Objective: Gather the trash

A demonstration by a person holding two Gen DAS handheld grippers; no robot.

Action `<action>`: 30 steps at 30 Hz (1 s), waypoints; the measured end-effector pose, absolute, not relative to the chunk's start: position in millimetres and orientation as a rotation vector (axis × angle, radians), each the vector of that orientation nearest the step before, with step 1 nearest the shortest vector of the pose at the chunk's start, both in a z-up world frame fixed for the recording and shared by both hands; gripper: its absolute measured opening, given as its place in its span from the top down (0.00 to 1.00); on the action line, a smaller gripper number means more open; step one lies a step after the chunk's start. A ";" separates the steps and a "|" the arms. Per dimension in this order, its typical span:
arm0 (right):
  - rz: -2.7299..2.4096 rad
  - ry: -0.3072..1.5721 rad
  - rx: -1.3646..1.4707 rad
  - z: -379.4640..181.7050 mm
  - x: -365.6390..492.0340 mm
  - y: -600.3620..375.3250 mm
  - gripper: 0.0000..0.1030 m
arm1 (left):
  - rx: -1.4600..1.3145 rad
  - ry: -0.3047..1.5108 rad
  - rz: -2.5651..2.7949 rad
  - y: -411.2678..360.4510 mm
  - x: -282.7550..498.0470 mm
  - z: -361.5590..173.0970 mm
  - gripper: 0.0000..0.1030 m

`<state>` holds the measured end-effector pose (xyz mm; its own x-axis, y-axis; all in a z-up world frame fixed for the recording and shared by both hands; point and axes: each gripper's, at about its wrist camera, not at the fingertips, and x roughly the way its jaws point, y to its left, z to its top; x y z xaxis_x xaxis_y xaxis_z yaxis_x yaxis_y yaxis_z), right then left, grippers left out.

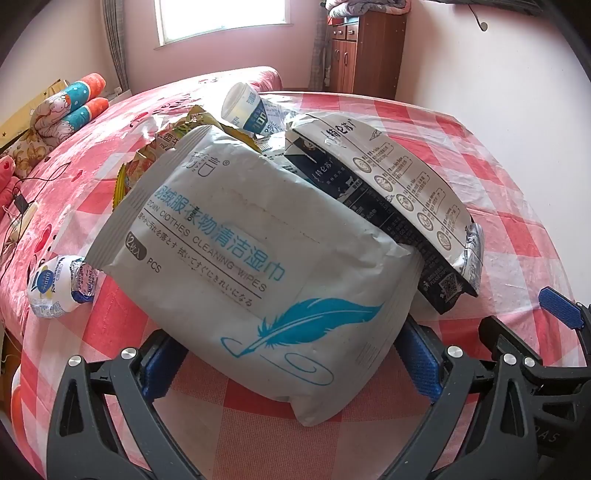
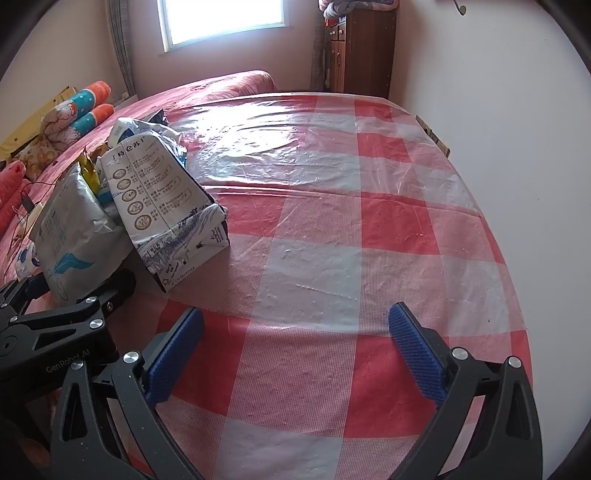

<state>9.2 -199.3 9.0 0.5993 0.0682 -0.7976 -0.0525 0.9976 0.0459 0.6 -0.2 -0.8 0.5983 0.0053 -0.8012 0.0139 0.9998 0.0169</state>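
Observation:
A grey-white wipes pack (image 1: pixel 251 251) with a blue feather print lies on a heap of trash on the checked table (image 2: pixel 332 221). Its near end sits between the blue pads (image 1: pixel 421 362) of my left gripper (image 1: pixel 291 369), whose jaws stand wide and do not squeeze it. A flattened milk carton (image 1: pixel 399 192) leans on the pack's right side. Behind are a yellow snack wrapper (image 1: pixel 177 136) and a white and blue bottle (image 1: pixel 247 107). A small crumpled bottle (image 1: pixel 59 284) lies at the left edge. My right gripper (image 2: pixel 295 354) hovers open over bare cloth, right of the carton (image 2: pixel 166 206).
Red and white cloth under clear plastic covers the table. A pink bed (image 1: pixel 55 166) with pillows and cables runs along the left. A white wall (image 2: pixel 498 92) borders the table's right side. A wooden cabinet (image 2: pixel 362 51) and a window (image 2: pixel 221 18) stand at the back.

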 end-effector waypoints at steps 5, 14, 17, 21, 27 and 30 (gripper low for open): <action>0.068 0.930 0.002 9.2 2.1 -195.8 0.04 | 0.029 0.923 -0.014 -1.0 -1.5 -1.0 0.04; 0.084 0.939 -0.020 7.8 0.9 -192.2 0.04 | 0.059 0.928 -0.065 2.8 -14.4 -2.4 0.04; 0.080 0.939 -0.017 7.9 -8.8 -192.3 0.04 | 0.060 0.927 -0.062 5.4 -24.8 -1.8 0.04; 0.116 0.932 0.026 10.4 -21.9 -192.8 0.04 | 0.080 0.914 -0.049 10.7 -38.3 -1.4 0.04; 0.135 0.906 0.054 19.1 -43.0 -190.0 0.04 | 0.140 0.841 -0.034 19.4 -64.0 8.7 0.04; 0.131 0.863 0.037 30.8 -54.1 -187.3 0.04 | 0.157 0.814 -0.020 23.9 -77.1 14.7 0.04</action>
